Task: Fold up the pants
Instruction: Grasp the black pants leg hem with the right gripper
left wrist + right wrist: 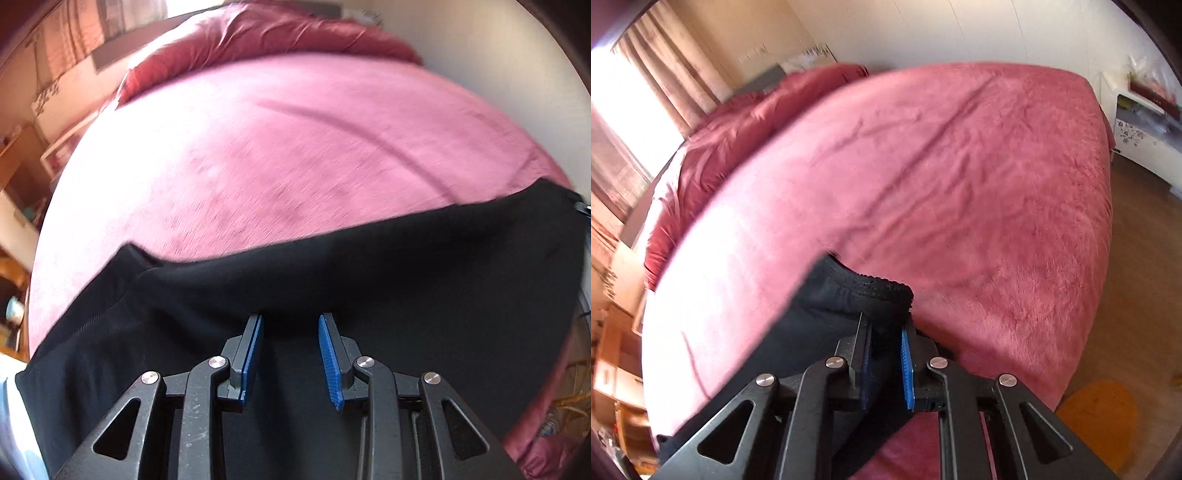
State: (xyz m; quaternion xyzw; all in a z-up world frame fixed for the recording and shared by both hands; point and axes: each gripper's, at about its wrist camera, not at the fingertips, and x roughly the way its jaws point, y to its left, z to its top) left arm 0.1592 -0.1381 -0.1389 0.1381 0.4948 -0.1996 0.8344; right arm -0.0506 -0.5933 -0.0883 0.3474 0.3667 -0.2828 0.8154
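Note:
Black pants [332, 280] lie across the near part of a pink bed cover [280, 147]. My left gripper [291, 321] hovers low over the pants. Its blue pads [330, 354] stand apart, their inner faces are bare, and dark cloth lies under the gap. In the right wrist view, my right gripper [884, 328] is shut on a bunched end of the pants [879, 291] with a ribbed, elastic-looking edge. The rest of the pants trails down to the left beneath that gripper.
A rumpled red duvet [258, 33] lies at the far end of the bed. White furniture [1145, 122] stands at the right by a wooden floor with an orange rug [1104, 410]. Curtains [665, 74] and wooden shelves [617, 369] are on the left.

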